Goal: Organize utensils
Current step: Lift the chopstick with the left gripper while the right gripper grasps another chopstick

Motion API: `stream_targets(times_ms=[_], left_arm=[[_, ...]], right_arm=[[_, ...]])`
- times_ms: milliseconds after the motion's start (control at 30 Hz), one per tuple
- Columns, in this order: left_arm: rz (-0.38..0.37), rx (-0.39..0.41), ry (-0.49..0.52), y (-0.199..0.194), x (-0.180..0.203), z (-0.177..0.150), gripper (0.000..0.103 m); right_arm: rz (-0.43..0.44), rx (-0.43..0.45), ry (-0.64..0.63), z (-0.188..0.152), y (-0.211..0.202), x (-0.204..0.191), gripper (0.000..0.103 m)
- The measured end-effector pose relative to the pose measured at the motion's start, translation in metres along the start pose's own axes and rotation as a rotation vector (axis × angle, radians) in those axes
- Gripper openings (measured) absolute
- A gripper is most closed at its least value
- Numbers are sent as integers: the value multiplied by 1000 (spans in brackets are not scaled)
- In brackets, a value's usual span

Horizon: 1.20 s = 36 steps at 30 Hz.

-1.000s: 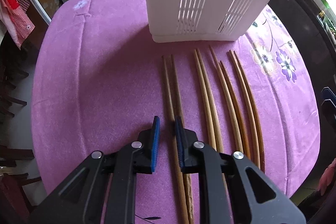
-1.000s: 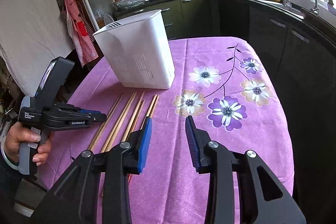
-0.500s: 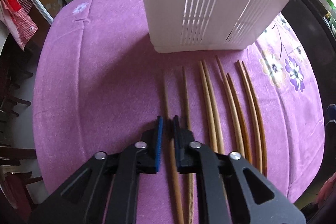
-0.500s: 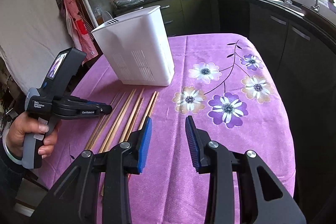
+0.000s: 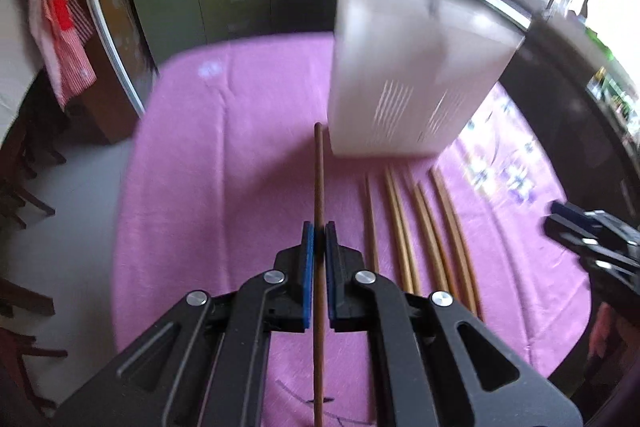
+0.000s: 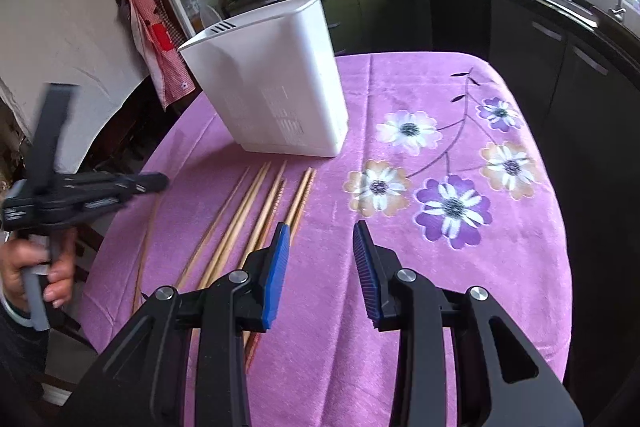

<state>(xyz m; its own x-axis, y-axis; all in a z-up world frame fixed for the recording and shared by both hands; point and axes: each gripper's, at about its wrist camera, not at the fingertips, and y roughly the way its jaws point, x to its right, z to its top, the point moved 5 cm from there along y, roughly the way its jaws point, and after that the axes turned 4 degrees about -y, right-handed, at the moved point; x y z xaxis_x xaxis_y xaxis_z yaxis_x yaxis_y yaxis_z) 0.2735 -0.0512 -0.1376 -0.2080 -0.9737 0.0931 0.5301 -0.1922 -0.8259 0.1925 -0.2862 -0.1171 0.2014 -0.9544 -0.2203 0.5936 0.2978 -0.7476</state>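
Left gripper (image 5: 319, 233) clamped on one thin brown wooden chopstick (image 5: 319, 179), raised over purple flowered tablecloth (image 5: 224, 187) near tall white slotted plastic holder (image 5: 404, 87); right gripper (image 6: 320, 259) spread wide, gripping nothing.

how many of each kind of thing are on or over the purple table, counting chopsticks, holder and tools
chopsticks: 8, with 1 held chopstick in the left tool and 7 loose chopsticks on the purple cloth
white utensil holder: 1
tools: 2, the left tool shut on its chopstick and the right tool open and empty
total: 11
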Motion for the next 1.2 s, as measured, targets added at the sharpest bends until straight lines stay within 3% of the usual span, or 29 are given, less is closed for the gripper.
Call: stream_targets(times_ms=[167, 333, 433, 833, 1200], left_arm=[[-1, 172, 2, -64, -10, -4, 5], [5, 250, 33, -98, -4, -13, 5], [-5, 254, 52, -103, 1, -21, 5], [-10, 263, 85, -112, -4, -29, 5], [-11, 254, 108, -112, 5, -29, 5]], right_arm=[[9, -85, -15, 13, 27, -6, 33], [-10, -205, -33, 19, 66, -10, 33], [-19, -261, -33, 20, 85, -10, 24], [-69, -349, -64, 19, 113, -20, 15], [-117, -347, -117, 18, 120, -39, 7]])
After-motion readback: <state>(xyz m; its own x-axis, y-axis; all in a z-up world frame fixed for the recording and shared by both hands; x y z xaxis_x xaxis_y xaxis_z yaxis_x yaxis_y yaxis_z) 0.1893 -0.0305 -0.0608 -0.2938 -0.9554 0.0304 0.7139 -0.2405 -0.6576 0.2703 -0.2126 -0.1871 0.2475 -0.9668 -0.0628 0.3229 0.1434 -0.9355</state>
